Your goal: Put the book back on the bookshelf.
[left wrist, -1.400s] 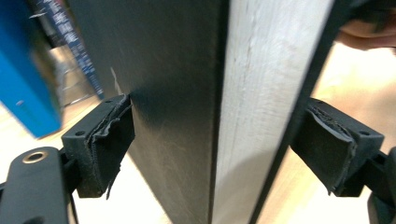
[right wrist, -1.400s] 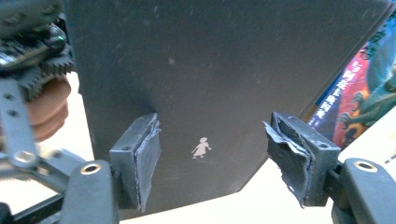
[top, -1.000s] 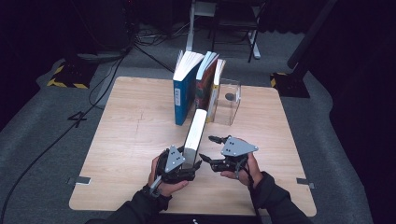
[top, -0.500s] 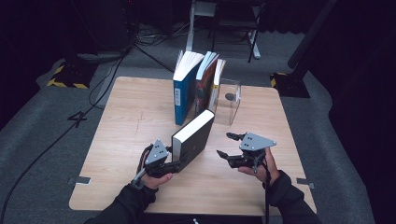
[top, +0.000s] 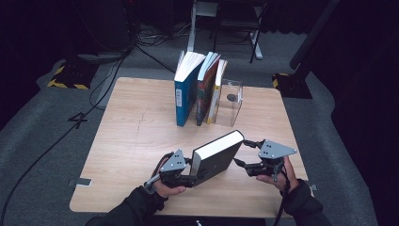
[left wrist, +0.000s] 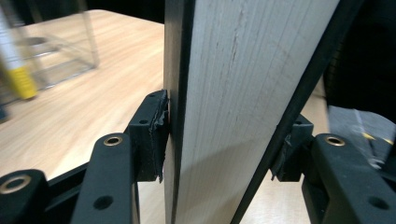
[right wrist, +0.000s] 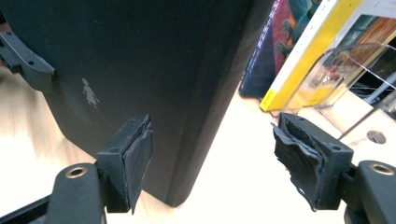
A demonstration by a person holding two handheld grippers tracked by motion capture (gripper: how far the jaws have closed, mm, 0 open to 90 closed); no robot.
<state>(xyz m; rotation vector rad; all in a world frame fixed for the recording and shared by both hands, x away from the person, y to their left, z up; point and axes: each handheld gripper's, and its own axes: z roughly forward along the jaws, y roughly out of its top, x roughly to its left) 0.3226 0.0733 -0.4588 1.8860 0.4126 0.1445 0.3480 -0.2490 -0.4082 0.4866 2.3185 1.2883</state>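
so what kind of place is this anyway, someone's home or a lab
Most likely a lab or recording studio rather than a home. The light wooden table stands alone on grey carpet amid dark surroundings, black cables trail across the floor, and yellow-and-black hazard-striped bases sit beside it.

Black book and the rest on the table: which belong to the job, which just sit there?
In the job:
- black book
- left tongs, clamped on it
- right tongs, open beside it

Lying about:
- three upright books
- clear stand
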